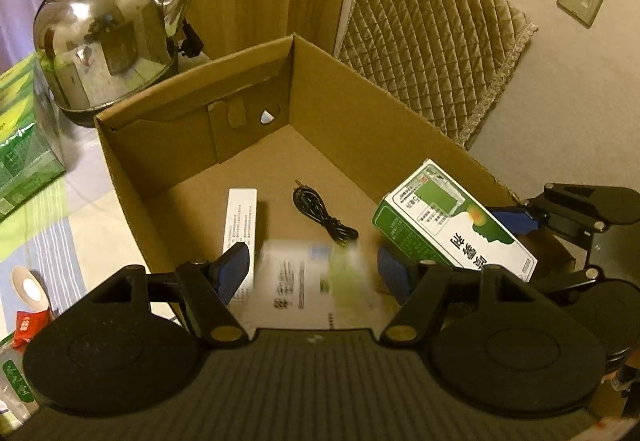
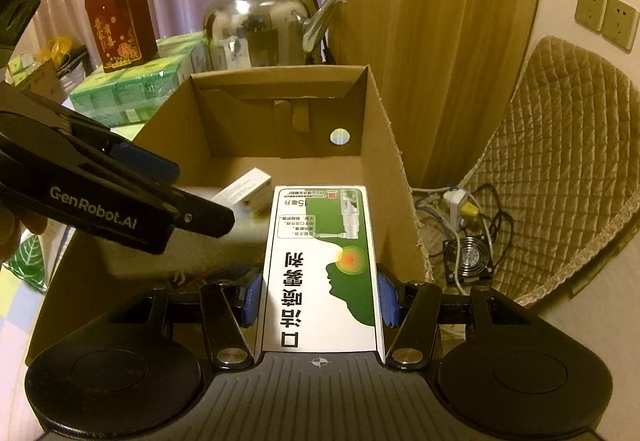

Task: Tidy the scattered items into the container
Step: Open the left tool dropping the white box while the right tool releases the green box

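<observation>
An open cardboard box (image 1: 360,109) (image 2: 380,145) holds a long white carton (image 1: 240,217) and a coiled black cable (image 1: 320,217) on its floor. My left gripper (image 1: 314,271) is open over the box's near side. A white-and-green carton (image 1: 312,281), blurred by motion, is loose between its fingers; in the right wrist view a small white carton (image 2: 248,193) shows just past the left gripper's tip (image 2: 216,217). My right gripper (image 2: 320,299) is shut on a green-and-white spray carton (image 2: 320,265) (image 1: 452,225), held above the box's right rim.
A steel kettle (image 1: 108,41) (image 2: 260,29) stands behind the box. Green tissue packs (image 1: 20,145) (image 2: 132,93) and a red gift bag (image 2: 120,29) are to the left. A quilted cushion (image 2: 560,169), a power strip and a small fan (image 2: 468,253) are on the right.
</observation>
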The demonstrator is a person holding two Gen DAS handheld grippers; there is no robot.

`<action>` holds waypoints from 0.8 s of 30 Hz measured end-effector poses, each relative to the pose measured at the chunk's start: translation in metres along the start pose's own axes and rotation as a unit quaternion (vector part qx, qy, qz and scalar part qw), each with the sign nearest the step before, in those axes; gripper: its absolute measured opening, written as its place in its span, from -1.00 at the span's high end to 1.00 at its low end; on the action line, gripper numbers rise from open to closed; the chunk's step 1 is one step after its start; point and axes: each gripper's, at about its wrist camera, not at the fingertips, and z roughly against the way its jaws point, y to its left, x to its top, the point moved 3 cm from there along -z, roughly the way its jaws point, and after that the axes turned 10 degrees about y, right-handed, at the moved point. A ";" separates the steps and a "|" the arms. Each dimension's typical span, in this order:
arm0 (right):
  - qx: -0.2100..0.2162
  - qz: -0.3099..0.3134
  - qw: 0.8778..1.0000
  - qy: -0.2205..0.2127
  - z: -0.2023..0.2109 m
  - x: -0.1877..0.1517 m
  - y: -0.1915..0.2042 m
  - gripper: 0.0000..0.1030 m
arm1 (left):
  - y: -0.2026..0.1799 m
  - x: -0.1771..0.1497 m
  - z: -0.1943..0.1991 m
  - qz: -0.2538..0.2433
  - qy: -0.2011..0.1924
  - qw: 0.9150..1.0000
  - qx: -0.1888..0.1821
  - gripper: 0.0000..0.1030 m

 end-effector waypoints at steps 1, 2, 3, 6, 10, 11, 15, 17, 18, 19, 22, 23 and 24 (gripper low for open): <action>0.000 0.000 1.000 0.000 0.000 0.000 0.000 -0.03 | 0.000 0.000 0.002 -0.001 -0.003 1.000 0.001 -0.29; 0.000 0.001 1.000 0.001 0.000 0.000 0.000 -0.03 | 0.001 0.001 0.005 -0.002 -0.006 1.000 0.002 -0.29; -0.001 0.001 1.000 0.001 0.000 0.000 0.000 -0.03 | 0.001 0.001 0.008 -0.002 -0.010 1.000 0.003 -0.29; 0.000 0.001 1.000 0.002 0.001 0.001 0.002 -0.03 | 0.002 0.001 0.020 -0.007 -0.023 1.000 0.009 -0.29; 0.001 0.004 1.000 0.003 0.001 0.002 0.006 -0.03 | 0.007 -0.003 0.040 -0.007 -0.043 0.999 0.013 -0.30; 0.002 0.005 1.000 0.003 0.001 0.003 0.007 -0.03 | 0.008 -0.005 0.045 -0.007 -0.047 0.999 0.015 -0.30; 0.005 0.008 1.000 0.008 -0.001 0.004 0.014 -0.03 | 0.014 -0.014 0.059 -0.009 -0.054 0.998 0.022 -0.30; 0.006 0.009 1.000 0.013 -0.003 0.004 0.017 -0.03 | 0.017 -0.020 0.065 -0.009 -0.056 0.998 0.024 -0.30; 0.006 0.009 1.000 0.015 -0.005 0.005 0.019 -0.03 | 0.019 -0.022 0.066 -0.008 -0.056 0.998 0.025 -0.30; 0.007 0.009 1.000 0.018 -0.006 0.005 0.020 -0.03 | 0.020 -0.025 0.068 -0.007 -0.057 0.998 0.026 -0.30; 0.009 0.010 1.000 0.024 -0.008 0.004 0.023 -0.03 | 0.025 -0.032 0.071 -0.003 -0.055 0.998 0.027 -0.30; 0.009 0.010 1.000 0.026 -0.009 0.004 0.024 -0.03 | 0.027 -0.034 0.071 -0.001 -0.055 0.998 0.027 -0.30; 0.009 0.009 1.000 0.025 -0.009 0.004 0.024 -0.03 | 0.028 -0.036 0.071 0.000 -0.054 0.998 0.026 -0.30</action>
